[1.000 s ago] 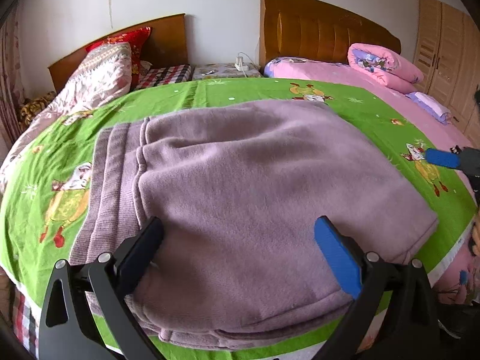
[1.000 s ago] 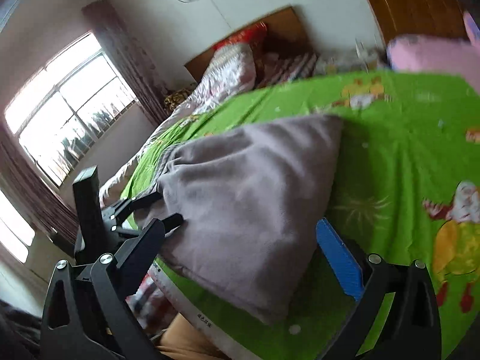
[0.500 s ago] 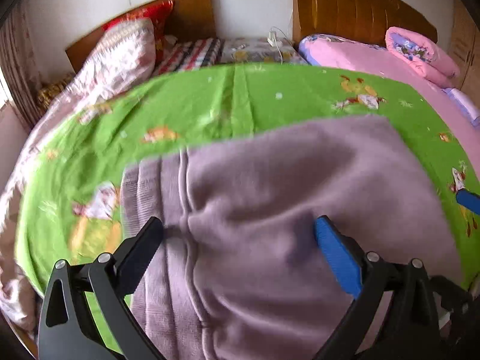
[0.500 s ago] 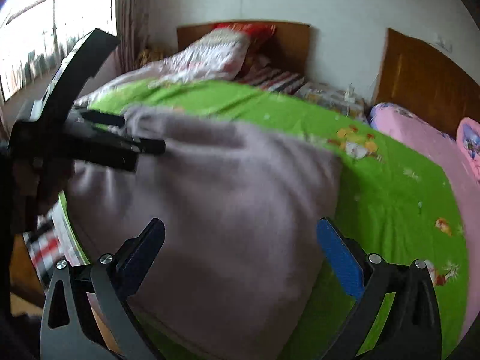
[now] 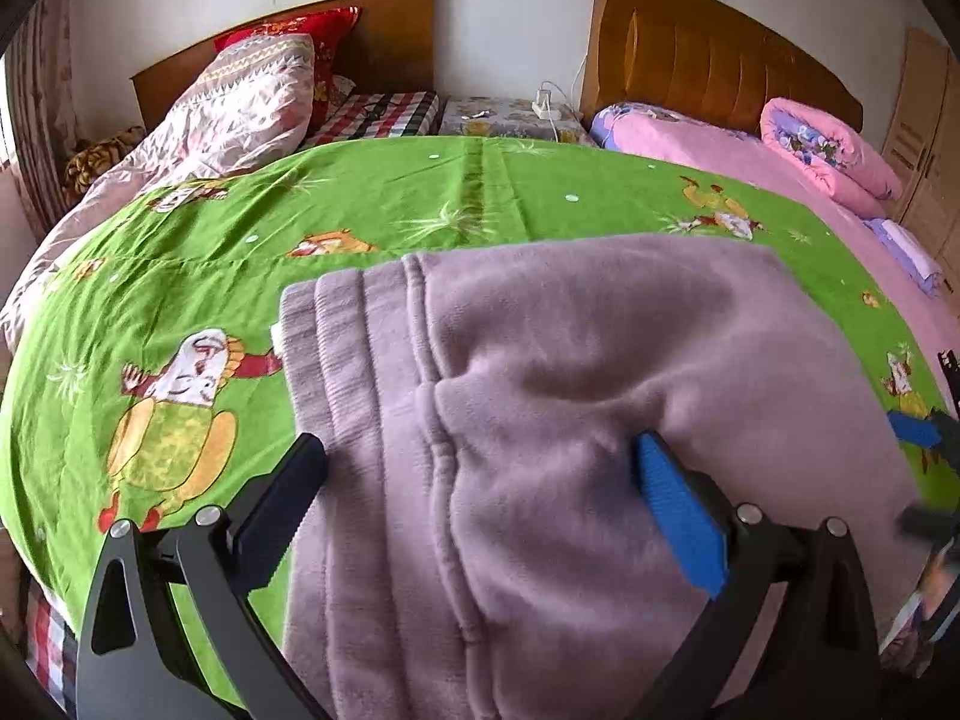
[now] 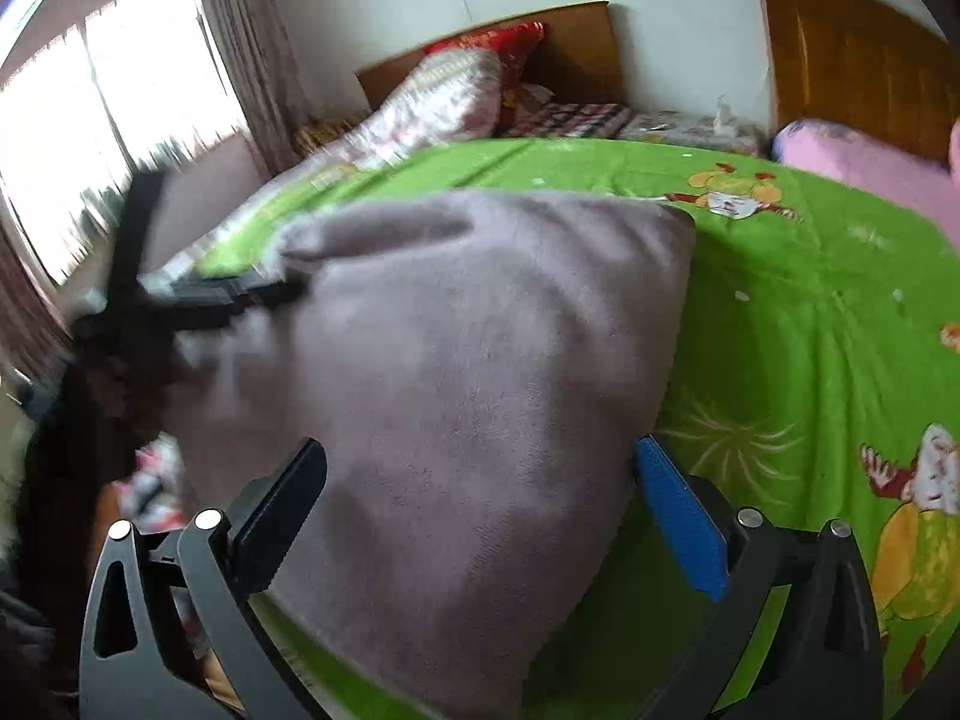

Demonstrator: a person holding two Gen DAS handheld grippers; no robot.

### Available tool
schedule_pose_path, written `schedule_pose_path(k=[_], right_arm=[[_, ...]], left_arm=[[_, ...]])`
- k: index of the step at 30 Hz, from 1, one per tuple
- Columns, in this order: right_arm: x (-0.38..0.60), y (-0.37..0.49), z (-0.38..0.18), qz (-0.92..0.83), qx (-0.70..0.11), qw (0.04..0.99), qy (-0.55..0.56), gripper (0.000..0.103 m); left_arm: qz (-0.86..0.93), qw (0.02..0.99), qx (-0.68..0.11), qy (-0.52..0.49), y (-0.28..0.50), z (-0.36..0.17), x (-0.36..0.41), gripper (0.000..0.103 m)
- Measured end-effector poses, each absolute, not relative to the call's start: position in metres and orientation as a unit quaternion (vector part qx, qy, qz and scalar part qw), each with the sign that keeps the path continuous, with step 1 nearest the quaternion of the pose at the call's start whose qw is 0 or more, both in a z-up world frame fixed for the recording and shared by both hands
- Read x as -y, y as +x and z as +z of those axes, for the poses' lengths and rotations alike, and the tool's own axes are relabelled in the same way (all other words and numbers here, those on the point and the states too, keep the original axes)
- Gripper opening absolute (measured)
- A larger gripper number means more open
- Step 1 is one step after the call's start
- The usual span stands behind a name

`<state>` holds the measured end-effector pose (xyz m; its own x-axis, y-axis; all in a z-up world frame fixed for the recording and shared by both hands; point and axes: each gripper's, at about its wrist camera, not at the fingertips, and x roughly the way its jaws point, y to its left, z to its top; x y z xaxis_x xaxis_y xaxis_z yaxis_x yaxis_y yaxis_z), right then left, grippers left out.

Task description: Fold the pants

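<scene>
The mauve fleece pants (image 5: 600,420) lie folded in a thick stack on the green cartoon bedsheet (image 5: 372,204), ribbed waistband to the left. My left gripper (image 5: 480,480) is open, its jaws straddling the waistband end at the near edge. My right gripper (image 6: 480,480) is open over the pants (image 6: 480,360) at their right end. The left gripper (image 6: 198,300) shows blurred at the pants' far left in the right wrist view. The right gripper's blue fingertip (image 5: 915,429) shows at the right edge of the left wrist view.
Two wooden headboards (image 5: 708,54) stand at the back wall. A patterned quilt and red pillow (image 5: 252,96) lie at back left, a pink rolled quilt (image 5: 828,150) at back right. A window with curtains (image 6: 120,120) is to the left. The bed edge is just below the grippers.
Both grippers have shifted over the folded pants. The left view has moved left and closer to the waistband. The right view has swung right along the pants. Both stay open.
</scene>
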<state>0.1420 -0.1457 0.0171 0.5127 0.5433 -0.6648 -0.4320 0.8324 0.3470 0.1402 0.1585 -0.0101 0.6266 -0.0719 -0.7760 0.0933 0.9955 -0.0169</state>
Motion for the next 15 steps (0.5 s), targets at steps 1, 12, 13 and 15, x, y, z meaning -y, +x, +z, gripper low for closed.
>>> schedule_pose_path(k=[1,12,13,15], right_arm=[[0.156,0.146,0.021,0.28,-0.404,0.867,0.081,0.098],[0.105,0.227,0.028,0.421,-0.429,0.795,0.082,0.098],[0.1,0.228,0.024,0.414,-0.436,0.796,0.062,0.098],[0.101,0.23,0.018,0.415,-0.431,0.801,0.036,0.098]], left_arm=[[-0.039,0.899,-0.436,0.016,0.139,-0.007,-0.159,0.102],[-0.029,0.88,-0.462,0.109,0.183,0.012,-0.104,0.101],[-0.029,0.876,-0.469,0.109,0.183,0.003,-0.107,0.101],[-0.03,0.883,-0.461,0.078,0.177,-0.002,-0.123,0.102]])
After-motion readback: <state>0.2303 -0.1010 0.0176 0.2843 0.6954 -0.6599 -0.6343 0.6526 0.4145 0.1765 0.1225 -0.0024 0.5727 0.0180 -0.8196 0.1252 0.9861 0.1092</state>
